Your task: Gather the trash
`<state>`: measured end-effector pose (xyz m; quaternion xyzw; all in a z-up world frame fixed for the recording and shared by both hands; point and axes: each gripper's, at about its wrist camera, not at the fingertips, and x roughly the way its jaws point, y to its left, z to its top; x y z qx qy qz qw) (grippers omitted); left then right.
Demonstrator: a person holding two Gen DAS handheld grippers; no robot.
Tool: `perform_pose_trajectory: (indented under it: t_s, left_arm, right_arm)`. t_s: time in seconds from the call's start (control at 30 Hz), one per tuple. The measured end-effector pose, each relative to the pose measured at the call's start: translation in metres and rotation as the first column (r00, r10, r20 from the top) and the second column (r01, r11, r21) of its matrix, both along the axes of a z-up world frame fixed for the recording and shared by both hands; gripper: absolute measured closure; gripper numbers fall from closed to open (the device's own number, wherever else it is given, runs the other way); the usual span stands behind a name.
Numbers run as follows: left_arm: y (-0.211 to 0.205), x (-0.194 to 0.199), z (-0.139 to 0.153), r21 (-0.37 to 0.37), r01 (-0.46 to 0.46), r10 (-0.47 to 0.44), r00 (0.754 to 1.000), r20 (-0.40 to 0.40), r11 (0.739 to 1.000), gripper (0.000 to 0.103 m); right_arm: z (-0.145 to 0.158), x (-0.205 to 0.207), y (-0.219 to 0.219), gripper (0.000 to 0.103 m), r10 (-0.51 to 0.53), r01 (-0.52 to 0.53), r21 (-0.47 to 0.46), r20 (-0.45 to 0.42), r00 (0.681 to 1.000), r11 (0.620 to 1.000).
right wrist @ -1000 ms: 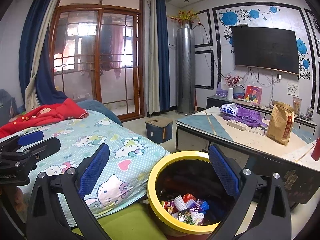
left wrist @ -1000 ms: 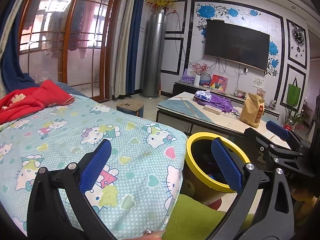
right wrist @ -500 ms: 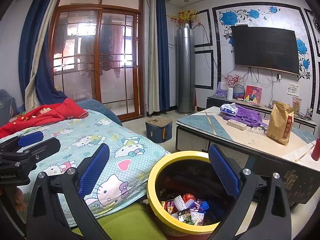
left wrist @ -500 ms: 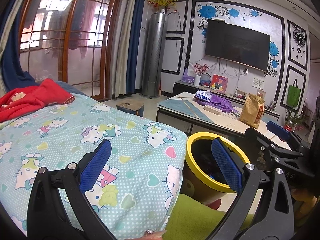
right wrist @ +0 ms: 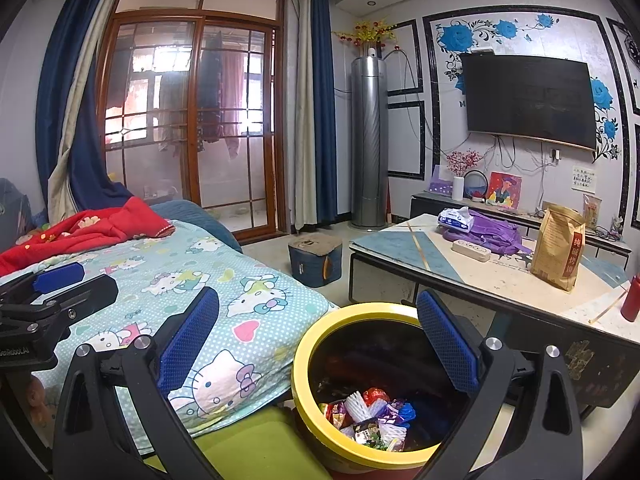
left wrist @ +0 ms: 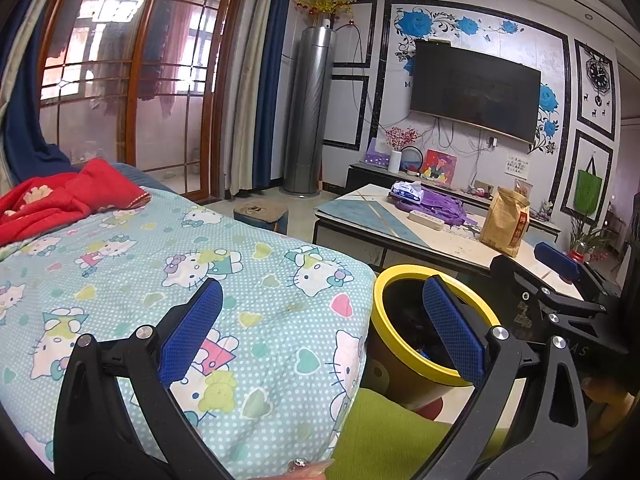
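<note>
A yellow-rimmed bin [right wrist: 308,344] stands on the floor beside the bed and holds a pile of wrappers [right wrist: 370,420]. It also shows in the left wrist view [left wrist: 404,270], where its contents are mostly hidden. My right gripper [right wrist: 318,340] is open and empty, held just above the bin's mouth. My left gripper [left wrist: 320,328] is open and empty, over the bed corner, left of the bin. Each gripper shows at the edge of the other's view: the right gripper [left wrist: 552,264] and the left gripper [right wrist: 56,276].
A bed with a Hello Kitty cover [left wrist: 160,264] and a red blanket [left wrist: 60,196] fills the left. A low table [right wrist: 500,284] carries a brown paper bag [right wrist: 558,248], a purple bag [right wrist: 494,232] and a power strip [right wrist: 471,250]. A green cushion [right wrist: 248,444] lies below.
</note>
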<state>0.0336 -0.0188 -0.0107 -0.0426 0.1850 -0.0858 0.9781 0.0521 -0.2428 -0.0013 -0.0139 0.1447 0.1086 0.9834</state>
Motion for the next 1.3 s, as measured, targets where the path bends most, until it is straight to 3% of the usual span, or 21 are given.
perform_pose_trajectory:
  t_s: [0.8, 1.03, 1.1, 1.2, 1.27, 1.3]
  left_arm:
    - [-0.003, 0.002, -0.001, 0.026, 0.01, -0.01, 1.0, -0.018, 1.0, 0.011]
    - [0.019, 0.012, -0.005, -0.034, -0.02, 0.017, 0.994, -0.108, 0.999, 0.011]
    - [0.042, 0.018, -0.006, -0.048, -0.077, 0.068, 0.984, -0.167, 0.996, 0.011]
    - [0.107, 0.021, -0.007, -0.066, -0.243, 0.218, 0.94, -0.261, 0.968, 0.011]
    - [0.168, 0.012, -0.007, -0.042, -0.398, 0.372, 0.885, -0.282, 0.916, 0.011]
    - [0.208, 0.003, -0.008, -0.001, -0.51, 0.487, 0.822, -0.294, 0.86, 0.011]
  right_arm:
    - [0.001, 0.0, -0.011, 0.006, -0.027, 0.027, 0.013, 0.001, 1.0, 1.0]
    - [0.013, 0.01, 0.003, 0.006, -0.021, 0.021, 0.026, 0.02, 1.0, 0.999]
    - [0.018, 0.017, 0.021, 0.006, 0.032, -0.032, 0.046, -0.007, 0.999, 0.998]
    - [0.023, 0.031, 0.08, 0.006, 0.185, -0.181, 0.063, -0.068, 0.98, 0.981]
    - [0.023, 0.043, 0.143, 0.006, 0.333, -0.325, 0.074, -0.165, 0.929, 0.943]
    - [0.019, 0.048, 0.188, 0.006, 0.42, -0.414, 0.078, -0.241, 0.875, 0.907]
